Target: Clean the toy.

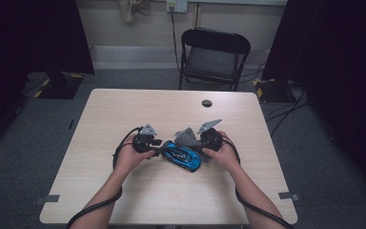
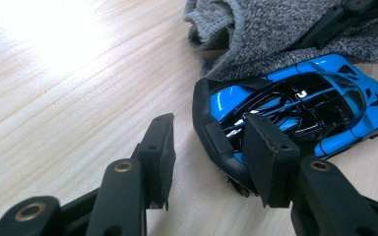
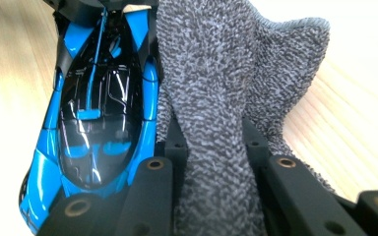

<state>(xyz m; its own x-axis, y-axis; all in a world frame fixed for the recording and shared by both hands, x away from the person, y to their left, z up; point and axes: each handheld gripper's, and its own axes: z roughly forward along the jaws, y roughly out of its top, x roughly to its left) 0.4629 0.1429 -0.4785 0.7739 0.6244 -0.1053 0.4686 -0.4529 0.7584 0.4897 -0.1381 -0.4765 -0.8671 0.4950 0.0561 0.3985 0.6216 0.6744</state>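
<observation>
Evidently the right gripper (image 3: 211,162) is clamping its fingers on the soft, light grey cloth (image 3: 236,83), wiping beside the glossy, fragile-looking toy car (image 1: 182,156) lying mid-surface; the left gripper (image 2: 211,162), fingers apart, is steadying the car's tail.

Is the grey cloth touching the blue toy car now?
Touching. In the right gripper view the grey cloth, clamped in the right gripper, lies against the side of the blue toy car with no gap.

I can read no text, label or number anywhere, and the blue toy car (image 2: 295,105) seems unmarked from what I see.
</observation>
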